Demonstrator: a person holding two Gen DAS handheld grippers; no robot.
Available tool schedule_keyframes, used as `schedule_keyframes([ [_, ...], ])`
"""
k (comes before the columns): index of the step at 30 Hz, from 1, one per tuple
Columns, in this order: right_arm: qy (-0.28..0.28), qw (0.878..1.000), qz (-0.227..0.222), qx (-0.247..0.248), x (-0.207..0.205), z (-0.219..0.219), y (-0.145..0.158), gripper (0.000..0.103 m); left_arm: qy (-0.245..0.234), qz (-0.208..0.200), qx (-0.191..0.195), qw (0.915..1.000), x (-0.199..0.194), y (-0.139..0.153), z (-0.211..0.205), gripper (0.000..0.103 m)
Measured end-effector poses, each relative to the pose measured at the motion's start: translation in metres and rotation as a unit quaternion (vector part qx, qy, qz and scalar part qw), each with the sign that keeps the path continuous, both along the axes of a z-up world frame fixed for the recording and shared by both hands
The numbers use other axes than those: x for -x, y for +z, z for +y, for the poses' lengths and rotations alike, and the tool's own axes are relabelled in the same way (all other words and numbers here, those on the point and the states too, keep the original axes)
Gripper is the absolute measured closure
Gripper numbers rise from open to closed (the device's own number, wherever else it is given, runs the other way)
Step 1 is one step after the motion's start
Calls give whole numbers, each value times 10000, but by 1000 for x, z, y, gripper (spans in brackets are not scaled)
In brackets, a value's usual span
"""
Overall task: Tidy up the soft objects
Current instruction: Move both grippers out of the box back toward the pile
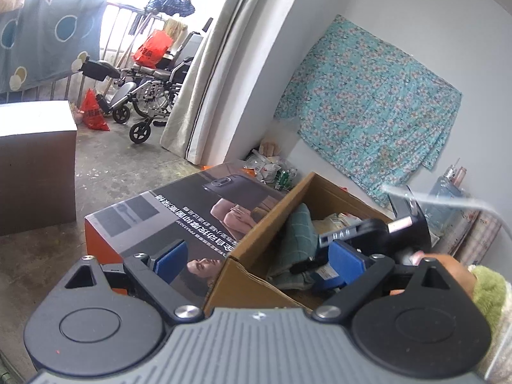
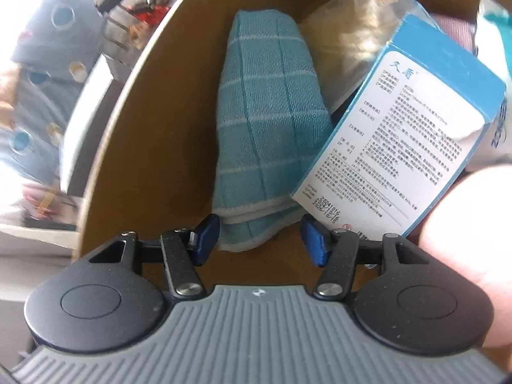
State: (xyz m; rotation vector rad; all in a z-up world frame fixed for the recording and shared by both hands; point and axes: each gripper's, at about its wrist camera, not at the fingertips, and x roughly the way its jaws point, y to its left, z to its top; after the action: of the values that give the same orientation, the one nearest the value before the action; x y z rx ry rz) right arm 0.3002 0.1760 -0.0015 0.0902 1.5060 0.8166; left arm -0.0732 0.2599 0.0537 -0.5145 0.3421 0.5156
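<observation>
Concrete floor (image 1: 105, 172), grey wall hung with a floral cloth (image 1: 368, 108); a wheelchair (image 1: 144, 96) stands out by the bright balcony rail. On the floor sits an open cardboard box (image 1: 252, 240), pressed against a printed appliance carton (image 1: 179, 211).

My right hand-held gripper (image 2: 260, 236) points steeply down into the box. Its blue pads are part-way apart, straddling the hemmed near end of the folded teal checked towel (image 2: 265, 121), which stands along the box's left wall. Left pad looks to be at the fabric's edge; right pad shows a gap. Not clamped yet, as far as I can judge.

A blue-and-white printed packet (image 2: 403, 147) leans over the towel's right side, toward the box's right edge. Behind it, a pale bagged bundle (image 2: 348, 32).

My left hand-held gripper (image 1: 259, 256) hovers above the box's near corner, pads wide apart, holding nothing.

Step in hand, I judge: gripping the towel's folded end. To do it well: go a little deeper so all layers sit between the pads, stay clear of the packet, squeeze firmly, lift straight along the wall.
</observation>
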Motion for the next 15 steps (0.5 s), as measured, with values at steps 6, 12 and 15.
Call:
schedule_keyframes([
  [6, 211, 9977, 35, -649, 27, -44, 59, 35, -353, -155, -233, 9990, 11, 12, -30, 5],
  [12, 71, 9818, -1355, -1326, 85, -158, 170, 12, -1529, -471, -386, 9864, 14, 22, -76, 1],
  [15, -391, 9615, -2473, -1133, 129, -229, 212, 1, -2394, -575, -325, 9687, 8, 21, -105, 0],
])
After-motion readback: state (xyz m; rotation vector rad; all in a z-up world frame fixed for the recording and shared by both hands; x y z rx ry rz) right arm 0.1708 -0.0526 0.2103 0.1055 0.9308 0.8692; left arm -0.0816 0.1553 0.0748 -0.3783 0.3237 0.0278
